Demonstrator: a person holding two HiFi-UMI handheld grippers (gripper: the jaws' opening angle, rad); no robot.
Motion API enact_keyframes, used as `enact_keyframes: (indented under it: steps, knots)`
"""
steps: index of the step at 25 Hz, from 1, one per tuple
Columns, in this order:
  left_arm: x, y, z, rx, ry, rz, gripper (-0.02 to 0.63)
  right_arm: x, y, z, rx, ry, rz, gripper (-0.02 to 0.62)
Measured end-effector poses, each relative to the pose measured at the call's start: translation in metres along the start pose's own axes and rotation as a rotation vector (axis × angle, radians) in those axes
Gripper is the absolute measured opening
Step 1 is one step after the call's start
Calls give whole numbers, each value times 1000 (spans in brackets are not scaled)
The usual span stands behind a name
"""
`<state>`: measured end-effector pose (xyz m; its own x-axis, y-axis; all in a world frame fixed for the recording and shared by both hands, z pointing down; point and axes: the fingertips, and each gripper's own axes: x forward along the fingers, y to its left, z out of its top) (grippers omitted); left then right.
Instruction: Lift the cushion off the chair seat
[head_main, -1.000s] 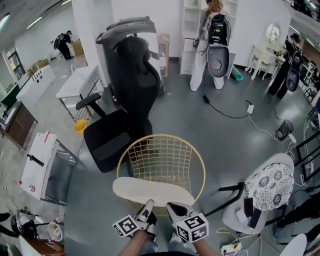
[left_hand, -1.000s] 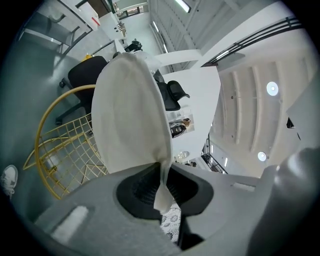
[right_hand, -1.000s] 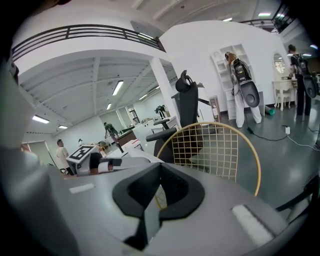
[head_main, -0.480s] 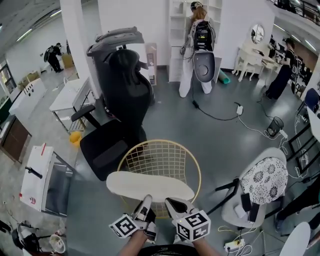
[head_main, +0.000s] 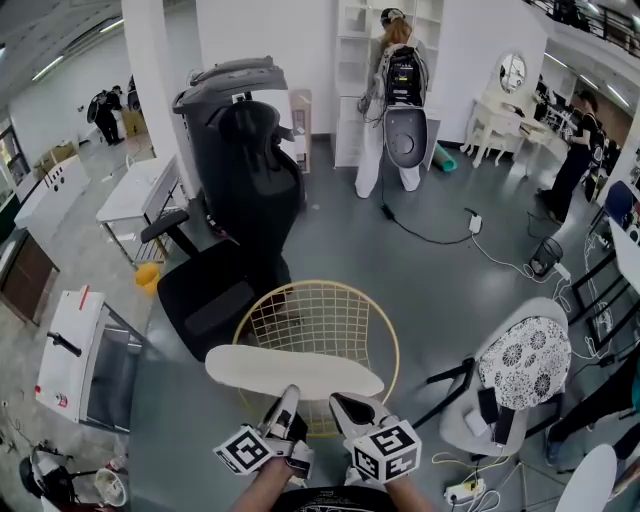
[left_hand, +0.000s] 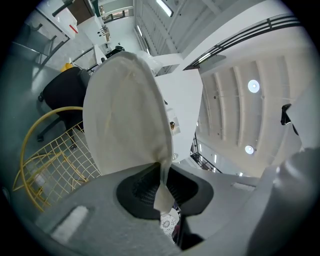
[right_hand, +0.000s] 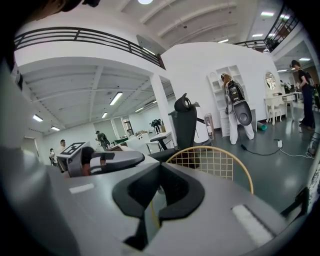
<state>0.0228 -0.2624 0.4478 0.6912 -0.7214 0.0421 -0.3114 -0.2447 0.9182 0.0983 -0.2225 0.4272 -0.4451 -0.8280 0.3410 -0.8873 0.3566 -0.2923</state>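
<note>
The cream cushion (head_main: 290, 372) hangs flat above the yellow wire chair (head_main: 318, 318), clear of its seat. My left gripper (head_main: 287, 403) is rolled on its side and shut on the cushion's near edge. In the left gripper view the cushion (left_hand: 125, 110) fans out ahead, with its thin seam pinched between the pads (left_hand: 142, 187). My right gripper (head_main: 343, 403) sits just right of it at the cushion's near edge. Its jaws stand almost together. The thin slit shows only floor and yellow wire, no cushion. The chair rim (right_hand: 215, 150) shows beyond.
A black office chair (head_main: 235, 250) stands just behind the wire chair. A white chair with a patterned cushion (head_main: 525, 365) is at the right, a white cabinet (head_main: 75, 345) at the left. A person wearing a backpack (head_main: 392, 100) stands by far shelves. Cables cross the floor.
Both grippers have risen together and the cushion has come up with them, away from the wire seat. Most of the rise came early. The grip looks the same.
</note>
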Motion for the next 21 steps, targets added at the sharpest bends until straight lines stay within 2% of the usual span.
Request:
enact_keyframes:
  steps: [21]
  knots:
    - [4, -1, 0, -2, 2, 1, 35, 5, -3, 0, 13, 22, 11, 0]
